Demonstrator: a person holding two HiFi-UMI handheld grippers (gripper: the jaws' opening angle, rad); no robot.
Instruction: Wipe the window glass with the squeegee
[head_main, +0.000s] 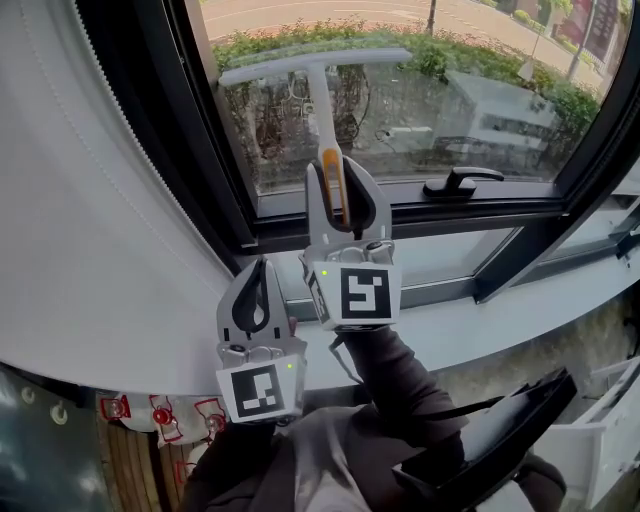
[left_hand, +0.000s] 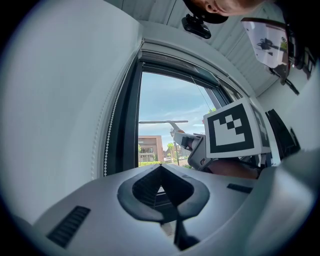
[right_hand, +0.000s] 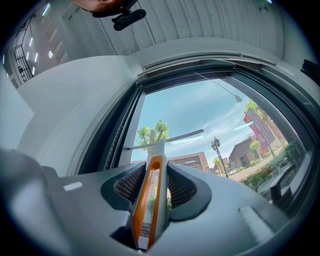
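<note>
A white squeegee (head_main: 318, 80) with an orange-edged handle (right_hand: 150, 200) has its blade (head_main: 310, 66) lying across the window glass (head_main: 420, 90) near the pane's left side. My right gripper (head_main: 340, 190) is shut on the handle, below the blade. In the right gripper view the blade (right_hand: 170, 140) crosses the glass ahead of the jaws. My left gripper (head_main: 258, 300) hangs lower and to the left, near the sill, shut with nothing between its jaws. In the left gripper view the right gripper's marker cube (left_hand: 232, 130) and the blade (left_hand: 162, 121) show ahead.
A dark window frame (head_main: 200, 150) borders the pane on the left, with a white curtain (head_main: 90, 200) beside it. A black window handle (head_main: 458, 182) sits on the lower frame at right. The white sill (head_main: 500, 320) runs below.
</note>
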